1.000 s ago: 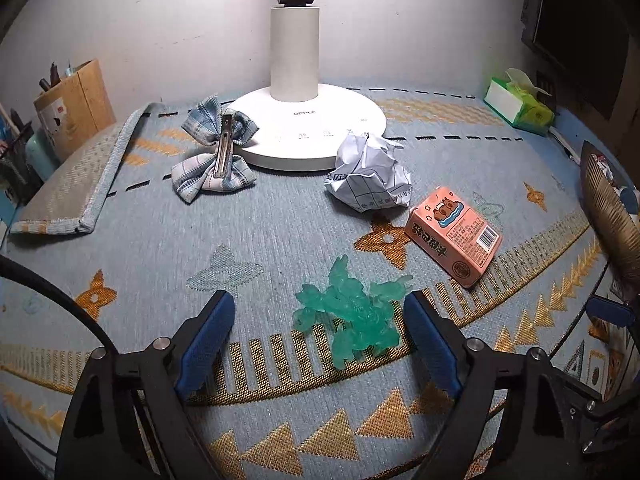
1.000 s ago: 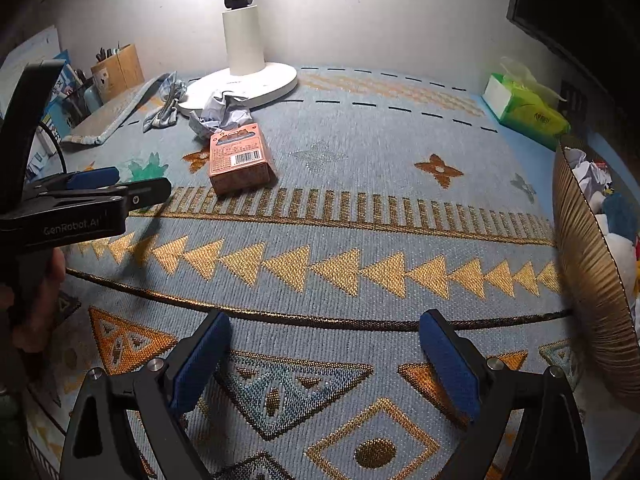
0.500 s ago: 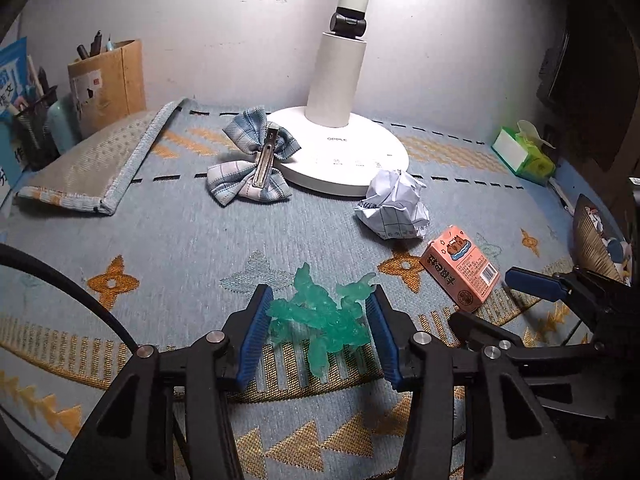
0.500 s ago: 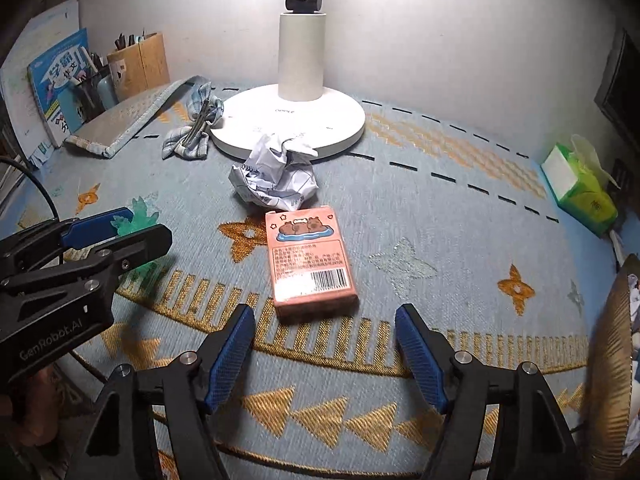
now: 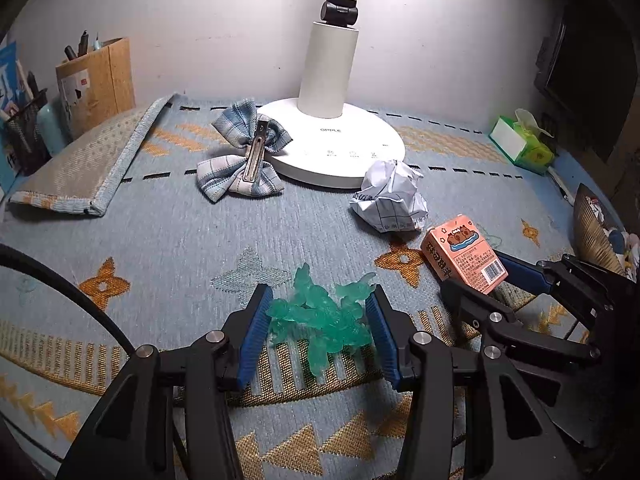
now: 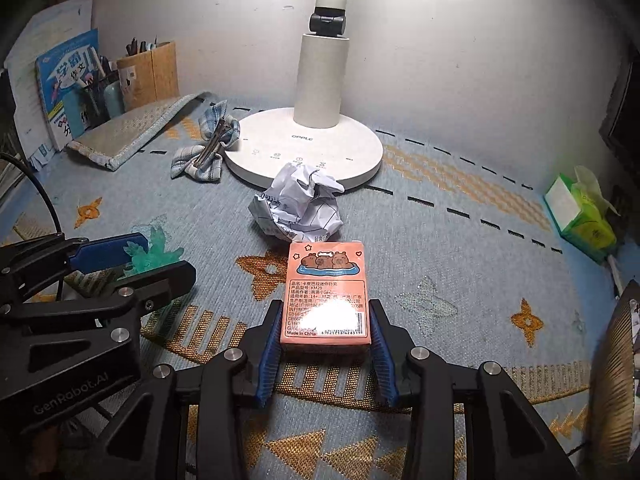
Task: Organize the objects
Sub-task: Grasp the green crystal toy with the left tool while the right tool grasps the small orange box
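Observation:
A translucent green toy cluster [image 5: 320,316] lies on the patterned blue mat [image 5: 168,240], and my left gripper [image 5: 316,300] is shut on it, a blue pad against each side. To its right a pink card box [image 6: 324,276] with a cartoon print lies flat. My right gripper [image 6: 325,306] straddles the box's near end; its jaws are closing and both pads touch the box's sides. In the left wrist view the pink box [image 5: 460,252] sits between the right gripper's fingers. In the right wrist view the green toy [image 6: 156,254] shows in the left gripper [image 6: 128,264].
A crumpled paper ball [image 5: 390,196] lies just behind the box. A plaid bow clip [image 5: 244,160] rests by the white lamp base [image 5: 340,148]. A folded mat [image 5: 80,164] and pen holder [image 5: 96,76] stand at left. A green tissue pack [image 5: 520,144] and a basket [image 5: 596,232] are at right.
The left jaws narrowed from wide open onto the green toy. The right gripper swung left across the mat to the pink box, and its jaws narrowed around it.

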`<state>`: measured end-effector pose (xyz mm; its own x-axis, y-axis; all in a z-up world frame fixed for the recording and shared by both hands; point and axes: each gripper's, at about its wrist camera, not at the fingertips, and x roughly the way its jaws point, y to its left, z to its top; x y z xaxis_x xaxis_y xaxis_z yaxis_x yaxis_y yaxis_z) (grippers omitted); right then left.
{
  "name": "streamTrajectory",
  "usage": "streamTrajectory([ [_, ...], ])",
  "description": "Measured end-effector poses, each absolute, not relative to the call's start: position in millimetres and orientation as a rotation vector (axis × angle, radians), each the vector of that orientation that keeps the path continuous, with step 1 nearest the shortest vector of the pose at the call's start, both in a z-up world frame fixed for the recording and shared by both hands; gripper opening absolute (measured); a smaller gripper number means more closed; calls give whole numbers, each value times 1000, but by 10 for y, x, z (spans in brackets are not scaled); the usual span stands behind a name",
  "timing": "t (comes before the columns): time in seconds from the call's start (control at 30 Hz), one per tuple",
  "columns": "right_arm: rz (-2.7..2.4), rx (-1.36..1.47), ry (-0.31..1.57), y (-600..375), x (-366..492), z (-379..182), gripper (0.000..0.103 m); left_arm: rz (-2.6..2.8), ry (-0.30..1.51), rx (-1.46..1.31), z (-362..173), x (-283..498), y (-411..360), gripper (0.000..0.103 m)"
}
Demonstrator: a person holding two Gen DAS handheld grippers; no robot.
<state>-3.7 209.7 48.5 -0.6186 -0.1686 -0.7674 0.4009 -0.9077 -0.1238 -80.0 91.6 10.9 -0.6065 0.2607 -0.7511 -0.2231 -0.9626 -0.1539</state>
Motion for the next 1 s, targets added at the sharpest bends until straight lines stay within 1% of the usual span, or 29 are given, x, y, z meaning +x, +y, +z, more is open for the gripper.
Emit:
streamTrajectory([
  [0.1, -2503, 1242, 320, 2326, 144, 480, 40, 2575, -77, -1212, 114, -790, 905, 45],
  [0.2, -2496, 1251, 237, 2653, 567, 539, 40, 2564, -85, -1200, 123, -770, 899, 45],
  [0.37, -2548, 1275, 177, 3078, 1194, 578, 40, 2564, -49, -1195, 124, -749, 944, 45],
  [0.47, -2563, 1318, 134, 3221, 1333, 510, 40, 2563, -40, -1176, 139, -730, 950, 45],
  [0.6, -2589, 1319, 170, 3234, 1383, 478, 40, 2562, -49, -1175, 144, -728, 939, 45],
  [0.7, -2588, 1324, 198, 3196, 1373, 471, 52, 2558, -52, -1178, 140, -731, 942, 45],
  [0.8, -2604, 1313, 153, 3224, 1352, 467, 53, 2550, -38, -1173, 141, -729, 965, 45],
  [0.93, -2670, 1291, 163, 3212, 1340, 460, 52, 2547, -3, -1172, 136, -718, 1002, 45],
  [0.97, -2680, 1272, 152, 3214, 1355, 459, 49, 2554, 10, -1175, 133, -717, 1009, 45],
  [1.0, -2680, 1257, 141, 3212, 1368, 461, 41, 2561, 25, -1179, 129, -712, 1020, 45],
])
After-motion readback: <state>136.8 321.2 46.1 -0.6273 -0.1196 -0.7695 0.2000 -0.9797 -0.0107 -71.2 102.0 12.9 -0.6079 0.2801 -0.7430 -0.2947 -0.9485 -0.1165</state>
